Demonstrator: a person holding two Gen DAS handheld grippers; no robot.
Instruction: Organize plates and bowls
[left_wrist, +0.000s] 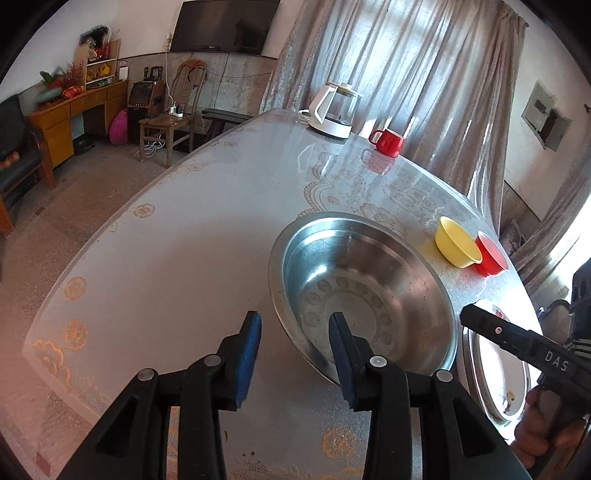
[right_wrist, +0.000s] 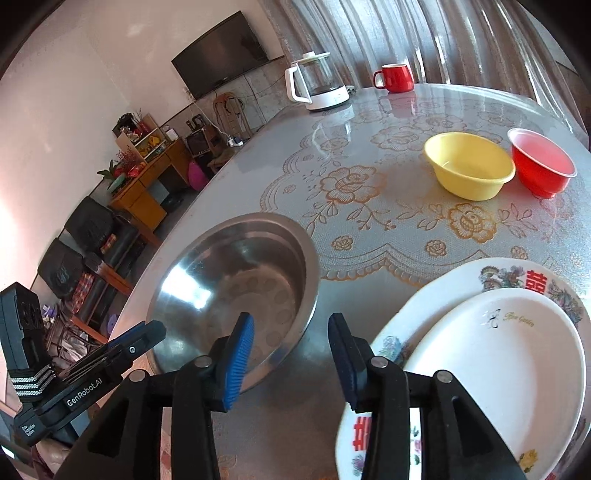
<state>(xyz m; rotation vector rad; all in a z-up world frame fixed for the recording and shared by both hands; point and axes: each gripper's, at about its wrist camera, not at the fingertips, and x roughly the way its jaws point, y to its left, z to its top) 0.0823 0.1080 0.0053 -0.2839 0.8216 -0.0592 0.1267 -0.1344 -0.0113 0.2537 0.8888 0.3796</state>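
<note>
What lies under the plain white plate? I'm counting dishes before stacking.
The plain white plate rests on a larger flowered plate. Anything beneath their overlap is hidden.

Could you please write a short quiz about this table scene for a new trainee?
1. True or false: the small white plate lies on the patterned plate.
2. Which bowl stands beside the yellow bowl? A) red bowl B) steel basin
3. Fill in: the fingers of both grippers hold ____.

Key: 1 true; 2 A; 3 nothing.
</note>
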